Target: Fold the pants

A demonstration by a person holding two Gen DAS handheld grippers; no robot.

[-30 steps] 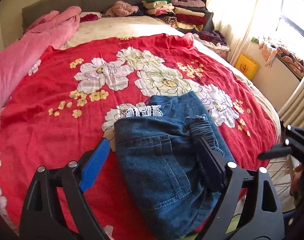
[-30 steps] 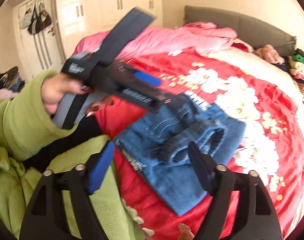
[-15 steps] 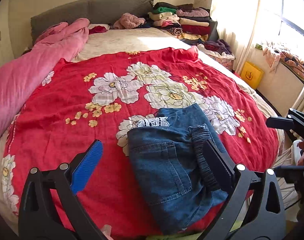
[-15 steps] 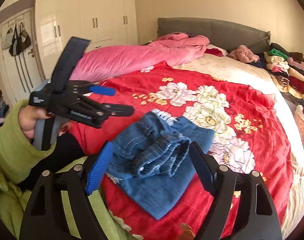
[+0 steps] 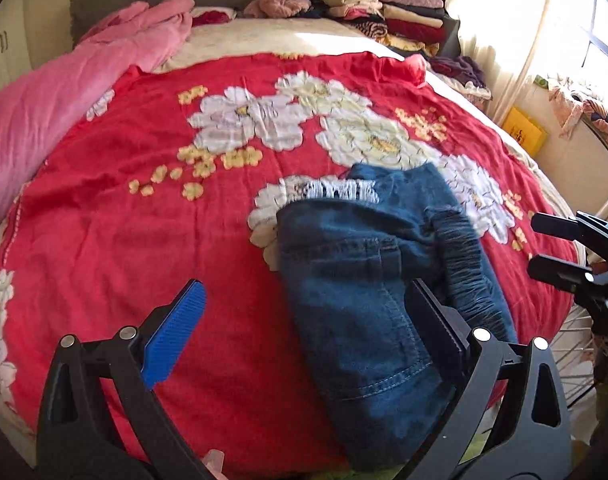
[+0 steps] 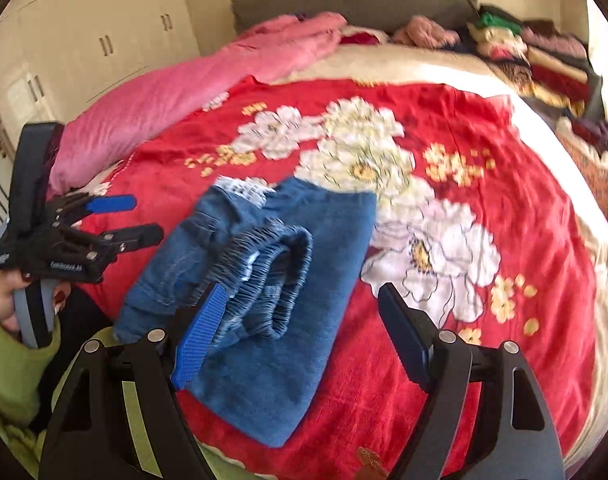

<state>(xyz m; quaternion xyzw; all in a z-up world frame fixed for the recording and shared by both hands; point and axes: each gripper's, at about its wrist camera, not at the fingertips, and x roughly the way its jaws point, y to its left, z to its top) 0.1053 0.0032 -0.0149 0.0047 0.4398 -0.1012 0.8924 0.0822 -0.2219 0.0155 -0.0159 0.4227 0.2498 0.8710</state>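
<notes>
Blue denim pants [image 5: 368, 280], folded into a compact bundle, lie on the red floral blanket [image 5: 143, 220] near the front edge of the bed [image 5: 287, 38]; elastic waistband [image 6: 271, 276] bunched on top, frayed white hem [image 5: 336, 190] poking out at the far side. Left claw [image 5: 304, 312] hangs just above the blanket w/ jaws spread wide, nothing gripped: its blue pad [image 5: 171, 332] is over bare blanket left of the pants, its black pad over the pants' right part, no squeeze visible. Right claw [image 6: 299, 336] is also spread, empty; the waistband sits just behind its blue finger, the black finger over blanket. From the right wrist cam, a hand [image 6: 1, 300] in a green sleeve [image 6: 7, 364] grips the left claw's handle. Pink quilt [image 5: 63, 96] along the bed's left side, stack of folded clothes [image 5: 384, 12] by the grey headboard [image 6: 356, 0]; white wardrobe [image 6: 91, 36] behind.
</notes>
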